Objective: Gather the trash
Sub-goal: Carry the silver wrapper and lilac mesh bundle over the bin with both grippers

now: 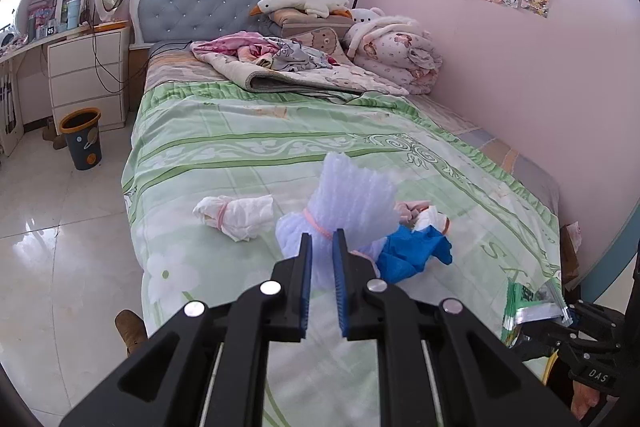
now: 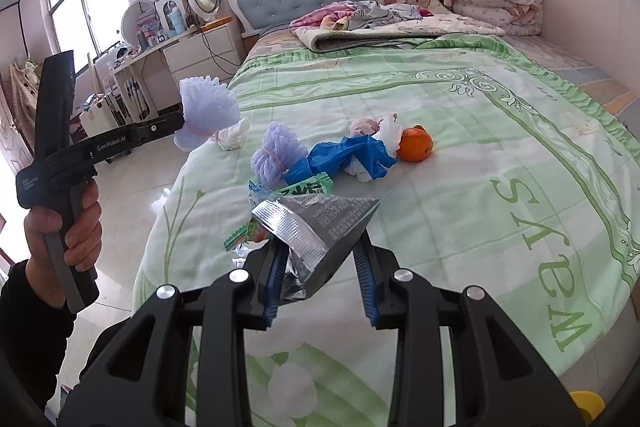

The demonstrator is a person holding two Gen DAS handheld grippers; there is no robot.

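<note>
Foam net (image 1: 352, 203) pinched in left gripper (image 1: 323, 247) jaws, lifted off bed (image 1: 240, 147). Right gripper (image 2: 320, 259) jaws clamp foil wrapper (image 2: 316, 223) lower centre. Bin (image 1: 81, 139) left of frame, on floor. Keep both pinches firm, carry over bin rim before releasing; foil looks slippery.

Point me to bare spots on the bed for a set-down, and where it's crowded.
Free: the green bedspread between the orange and the rumpled blanket, and the strip toward the pink wall. Crowded: the near left corner, where the blue bag, purple foam net and tied white bundle lie.
</note>
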